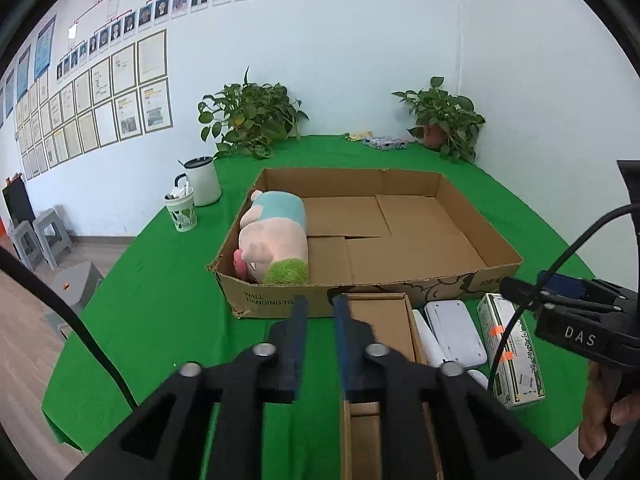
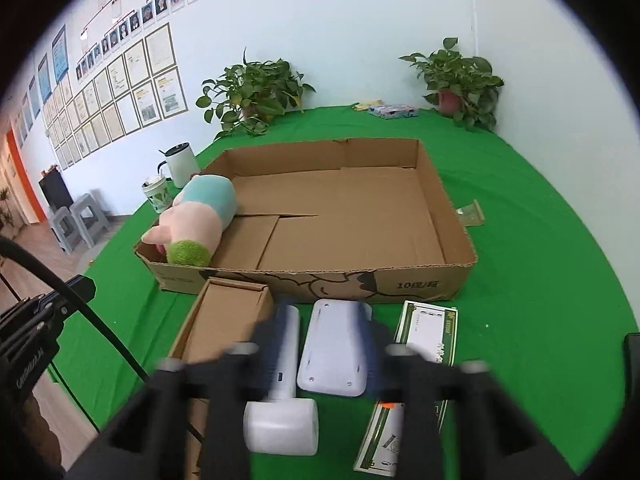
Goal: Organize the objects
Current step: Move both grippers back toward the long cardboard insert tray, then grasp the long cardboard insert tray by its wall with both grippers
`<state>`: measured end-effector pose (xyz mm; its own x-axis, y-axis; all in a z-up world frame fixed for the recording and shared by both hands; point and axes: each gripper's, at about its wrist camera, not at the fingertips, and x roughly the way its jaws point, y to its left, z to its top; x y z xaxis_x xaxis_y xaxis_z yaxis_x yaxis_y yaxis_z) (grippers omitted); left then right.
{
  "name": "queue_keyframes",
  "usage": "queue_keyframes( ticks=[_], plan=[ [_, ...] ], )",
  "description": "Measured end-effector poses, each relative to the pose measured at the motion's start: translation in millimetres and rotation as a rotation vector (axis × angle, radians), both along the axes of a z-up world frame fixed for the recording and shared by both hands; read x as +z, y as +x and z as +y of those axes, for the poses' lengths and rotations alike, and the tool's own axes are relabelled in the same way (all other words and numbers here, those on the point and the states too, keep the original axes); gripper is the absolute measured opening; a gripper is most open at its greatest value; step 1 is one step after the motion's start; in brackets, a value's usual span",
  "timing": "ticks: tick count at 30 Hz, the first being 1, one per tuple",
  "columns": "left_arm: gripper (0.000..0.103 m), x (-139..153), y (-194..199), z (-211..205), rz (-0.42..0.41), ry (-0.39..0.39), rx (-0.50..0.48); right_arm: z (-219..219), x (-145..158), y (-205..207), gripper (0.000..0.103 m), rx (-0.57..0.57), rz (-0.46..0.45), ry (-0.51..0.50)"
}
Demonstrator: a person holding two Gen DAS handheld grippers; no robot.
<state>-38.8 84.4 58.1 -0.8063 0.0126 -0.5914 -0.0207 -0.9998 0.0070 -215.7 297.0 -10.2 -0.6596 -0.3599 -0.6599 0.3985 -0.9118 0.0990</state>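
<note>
A large open cardboard box [image 1: 460, 216] [image 2: 452, 220] sits on the green table with a plush pig [image 1: 272, 240] [image 2: 200, 216] in its left end. In front of it lie a small open carton [image 1: 380, 328] [image 2: 224, 320], a white hammer-shaped device [image 2: 282, 424], a flat white device [image 1: 454, 332] [image 2: 336, 348] and a green-and-white packet [image 1: 514, 360] [image 2: 426, 328]. My left gripper [image 1: 320, 312] hovers open and empty at the carton's left edge. My right gripper [image 2: 326, 336], blurred, hangs open above the flat white device, gripping nothing.
At the table's back stand two potted plants [image 1: 252, 120] [image 1: 444, 124] and a tissue pack [image 1: 386, 143]. A white kettle [image 1: 204, 180] and a cup [image 1: 181, 212] stand left of the large box. A small clear bag [image 2: 472, 212] lies to its right. Grey stools [image 1: 40, 240] stand on the floor.
</note>
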Motion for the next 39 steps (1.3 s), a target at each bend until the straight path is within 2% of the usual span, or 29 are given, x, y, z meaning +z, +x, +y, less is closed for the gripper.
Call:
queue_keyframes(
  ticks=[1, 2, 3, 9, 15, 18, 20, 24, 26, 28, 31, 33, 36, 39],
  plan=[
    [0.09, 2.7, 3.0, 1.8, 0.013, -0.005, 0.001, 0.1, -0.5, -0.1, 0.095, 0.009, 0.0, 0.001],
    [0.101, 6.0, 6.3, 0.6, 0.037, 0.003, 0.003, -0.4, -0.3, 0.7, 0.095, 0.019, 0.016, 0.006],
    [0.102, 8.7, 10.6, 0.3, 0.072, 0.014, 0.002, -2.3, -0.6, 1.6, 0.095, 0.022, 0.026, 0.018],
    [0.102, 11.7, 6.2, -6.2, 0.033, 0.054, -0.046, -4.2, -10.8, 4.0, 0.095, 0.035, -0.015, 0.003],
    [0.102, 9.0, 4.2, -13.8, -0.004, -0.024, -0.091, 0.8, -19.8, 9.0, 0.095, 0.009, -0.042, -0.031],
    [0.102, 12.2, 6.3, -28.4, -0.025, -0.047, -0.105, 2.5, -21.9, 21.3, 0.095, 0.034, -0.022, -0.041],
    [0.102, 20.9, 12.8, -44.8, -0.007, -0.075, -0.092, 7.7, -21.5, 32.0, 0.095, 0.057, -0.031, -0.078],
    [0.102, 32.1, 26.1, -75.2, 0.019, -0.079, -0.093, 17.5, -16.1, 48.5, 0.095, 0.167, -0.141, -0.271],
    [0.102, 23.4, 26.7, -78.2, -0.019, -0.049, -0.126, 3.4, -21.3, 52.4, 0.095, 0.297, -0.244, -0.325],
    [0.101, 1.9, 24.1, -73.2, -0.075, 0.005, -0.171, -14.2, -31.6, 55.9, 0.095, 0.356, -0.32, -0.333],
    [0.093, -37.9, 16.1, -62.3, -0.18, 0.098, -0.231, -34.7, -49.3, 64.6, 0.095, 0.315, -0.306, -0.194],
    [0.08, -62.5, 10.4, -54.6, -0.245, 0.144, -0.266, -34.9, -61.9, 65.0, 0.094, 0.253, -0.295, -0.112],
    [0.066, -92.6, 1.1, -42.7, -0.331, 0.176, -0.297, -29.9, -75.1, 66.3, 0.085, 0.211, -0.311, -0.056],
    [0.053, -108.8, -1.4, -32.2, -0.366, 0.202, -0.319, -28.5, -79.4, 73.1, 0.074, 0.196, -0.29, -0.023]
  ],
)
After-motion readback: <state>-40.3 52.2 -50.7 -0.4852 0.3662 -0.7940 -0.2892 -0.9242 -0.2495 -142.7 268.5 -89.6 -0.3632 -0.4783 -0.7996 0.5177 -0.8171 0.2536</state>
